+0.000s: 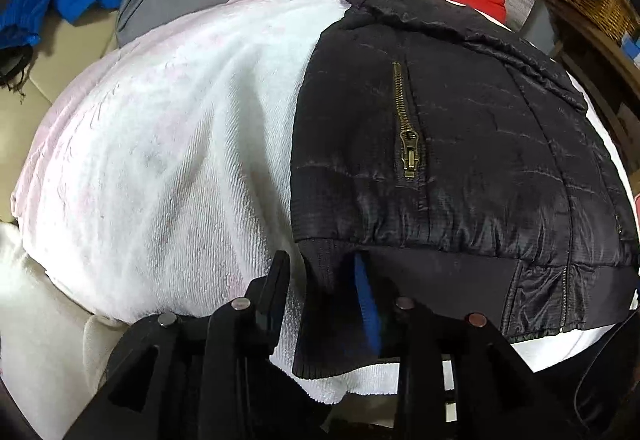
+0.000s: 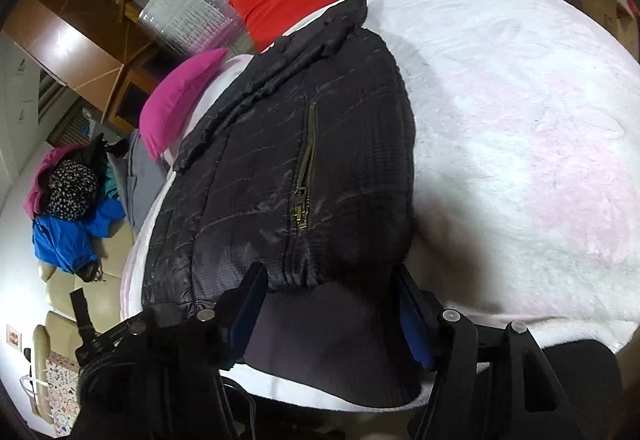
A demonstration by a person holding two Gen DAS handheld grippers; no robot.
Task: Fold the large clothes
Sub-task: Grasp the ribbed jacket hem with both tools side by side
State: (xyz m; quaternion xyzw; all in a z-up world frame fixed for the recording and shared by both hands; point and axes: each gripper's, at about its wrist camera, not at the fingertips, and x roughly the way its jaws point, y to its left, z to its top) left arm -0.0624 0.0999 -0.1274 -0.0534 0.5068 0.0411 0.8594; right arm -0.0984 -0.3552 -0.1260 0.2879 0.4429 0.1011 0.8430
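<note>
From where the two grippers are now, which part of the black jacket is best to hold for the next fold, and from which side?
Grip the ribbed hem band of the black jacket, coming from the near edge. It is flat, thinner than the puffy body and lies closest; both grippers already straddle it, the left gripper at its corner, the right gripper around the middle.

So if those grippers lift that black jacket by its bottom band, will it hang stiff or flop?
Probably flop: the black jacket is soft quilted fabric that wrinkles above the ribbed band. Its shiny shell looks slippery, so the folded layers may slide. The padding suggests it is light for its bulk.
</note>
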